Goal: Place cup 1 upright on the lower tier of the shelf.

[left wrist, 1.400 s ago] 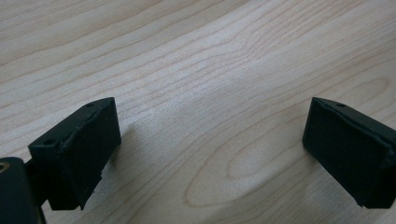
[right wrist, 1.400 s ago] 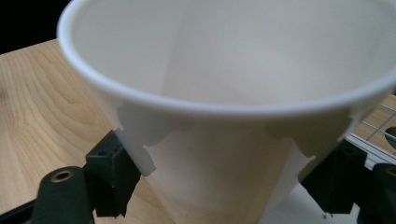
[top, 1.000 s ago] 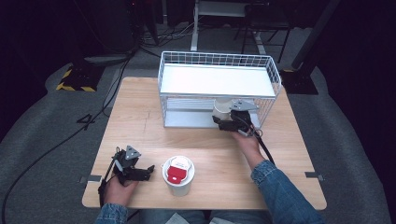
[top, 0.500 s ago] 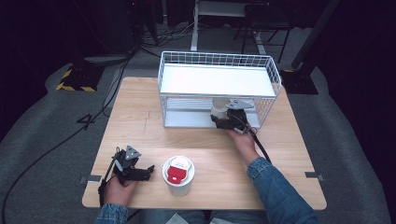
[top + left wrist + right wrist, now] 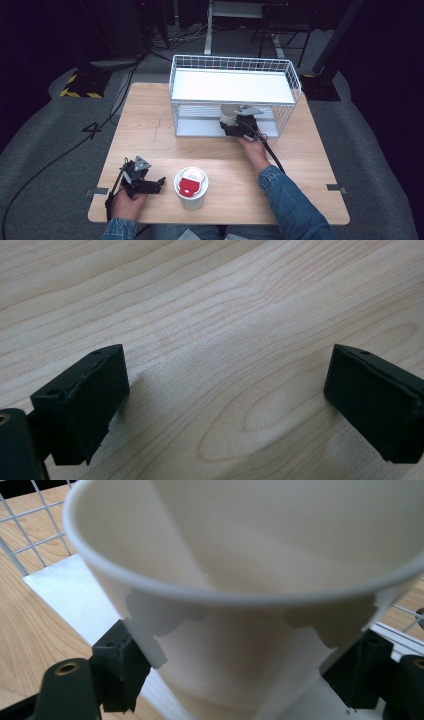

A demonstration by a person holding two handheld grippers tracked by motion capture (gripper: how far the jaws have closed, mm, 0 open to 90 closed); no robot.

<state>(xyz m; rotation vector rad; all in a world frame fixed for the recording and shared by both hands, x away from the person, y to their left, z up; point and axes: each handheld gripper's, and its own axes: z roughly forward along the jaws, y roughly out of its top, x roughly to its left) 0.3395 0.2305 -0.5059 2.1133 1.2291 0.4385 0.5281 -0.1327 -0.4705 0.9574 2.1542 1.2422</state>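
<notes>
Cup: your right gripper [image 5: 235, 126] has its fingers [image 5: 117, 667] clamped on a white paper cup [image 5: 240, 595], upright at the open front of the wire rack's [image 5: 232, 65] lower shelf [image 5: 200, 125].
Left gripper [image 5: 155, 184]: fingers [image 5: 82, 400] spread wide over bare tabletop [image 5: 150, 125], grasping nothing, just beside the lidded cup [image 5: 190, 187].
Risk, squeeze: the thin wall may buckle if you grip harder.
Risk, clearance: lift and the rim could catch the upper shelf; swing sideways and it could hit the wires.
Risk, release: let go tilted and it may tip.
Writing: none readable; the red mark on the lidded cup is too small.
</notes>
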